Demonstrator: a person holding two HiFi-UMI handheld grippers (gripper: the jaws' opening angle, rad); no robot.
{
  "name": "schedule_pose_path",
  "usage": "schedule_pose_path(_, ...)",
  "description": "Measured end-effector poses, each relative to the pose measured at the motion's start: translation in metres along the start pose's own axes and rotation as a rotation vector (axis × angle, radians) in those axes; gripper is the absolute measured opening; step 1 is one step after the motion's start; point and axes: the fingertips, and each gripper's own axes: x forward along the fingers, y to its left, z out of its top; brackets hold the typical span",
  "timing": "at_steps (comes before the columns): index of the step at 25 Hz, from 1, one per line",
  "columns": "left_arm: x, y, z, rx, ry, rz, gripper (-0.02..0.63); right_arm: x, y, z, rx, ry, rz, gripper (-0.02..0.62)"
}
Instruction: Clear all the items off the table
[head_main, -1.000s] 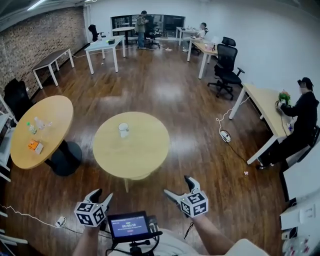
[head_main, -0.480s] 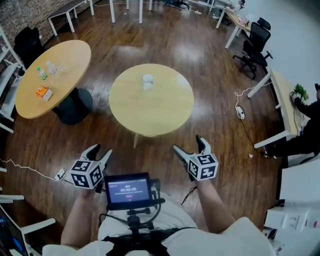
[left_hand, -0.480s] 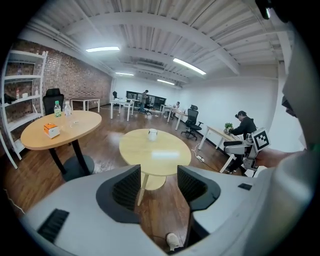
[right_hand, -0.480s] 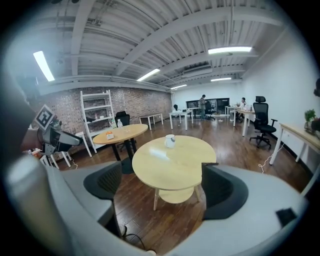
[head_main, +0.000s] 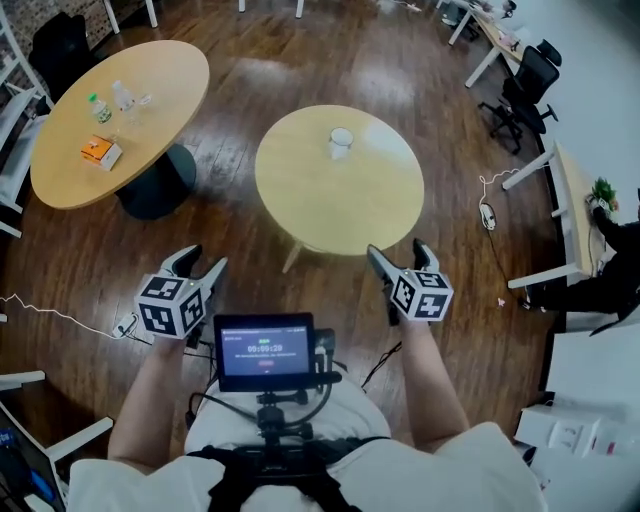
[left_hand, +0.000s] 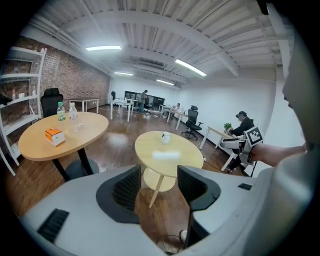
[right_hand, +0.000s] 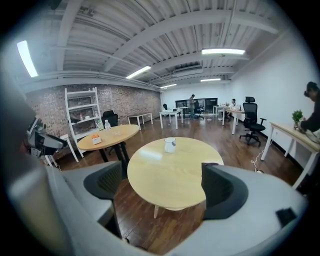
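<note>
**Head view:** Both grippers are held low over the wood floor, just short of the near round worktop (head_main: 300, 205). The left gripper (head_main: 203, 262) is seen with jaws apart and nothing between them, and the right gripper (head_main: 398, 252) likewise. One white cup (head_main: 341, 142) stands on the near worktop toward its far side, well apart from both grippers. Its opening is seen from above only here, but what is inside cannot be made out. A second worktop (head_main: 60, 175) at the left carries one orange box (head_main: 101, 151), one green-capped bottle (head_main: 97, 107) and one clear bottle (head_main: 122, 95). A small clear item beside them cannot be identified. A screen (head_main: 265, 350) is mounted at chest level and shows in this view alone.

**Left gripper view:** The jaws are seen moderately open and empty, with only floor and the near worktop's leg framed between them. The cup is seen side-on, ahead and above the jaws. The right gripper's marker cube shows at the right edge. A white shelf unit (left_hand: 20, 95), missing from the head view, stands at the far left.

**Right gripper view:** The jaws are seen wide open with nothing gripped. The near worktop's edge is framed between them, not touched. The cup sits on the far half of the top. The left gripper shows at the left edge. A person (right_hand: 312, 112) at a desk with a small plant (right_hand: 298, 116) is seen at the right.

**Count:** two round worktops, one cup, one box, two bottles.
</note>
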Motion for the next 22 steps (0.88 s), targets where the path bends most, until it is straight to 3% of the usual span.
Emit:
schedule_pose_path(10, -0.009, 0.078, 0.009, 0.039, 0.019, -0.078, 0.236, 0.053, 0.057, 0.010, 0.019, 0.024, -0.079, 0.509)
schedule_pose_path(22, 0.013, 0.125, 0.007, -0.061, 0.040, 0.010, 0.236, 0.173, 0.040, 0.040, 0.002, 0.059, -0.067, 0.511)
